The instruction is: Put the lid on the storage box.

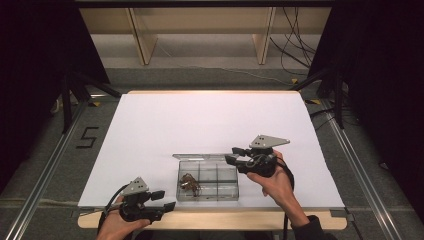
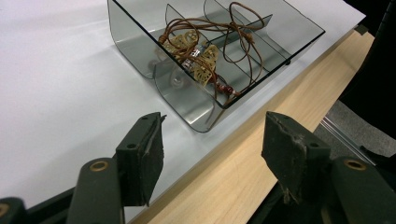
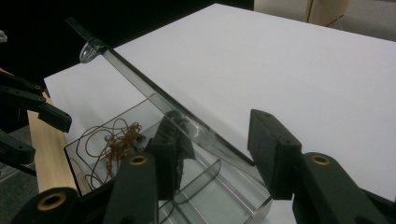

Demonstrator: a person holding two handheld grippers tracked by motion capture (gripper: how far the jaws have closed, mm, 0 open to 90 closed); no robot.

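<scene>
Clear divided box (image 1: 209,181), right gripper (image 1: 231,155) at lid, left gripper (image 1: 164,200) apart

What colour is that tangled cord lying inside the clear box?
The cord is brown, strung with pale gold pieces; the left gripper view shows it best.

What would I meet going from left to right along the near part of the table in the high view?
Left gripper → brown cord necklace in the clear compartment box → right gripper, held by a hand.

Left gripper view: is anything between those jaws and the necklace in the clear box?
Only the box's own clear wall. The left gripper is open over bare table, the necklace lies uncovered, and the lid stands raised.
</scene>
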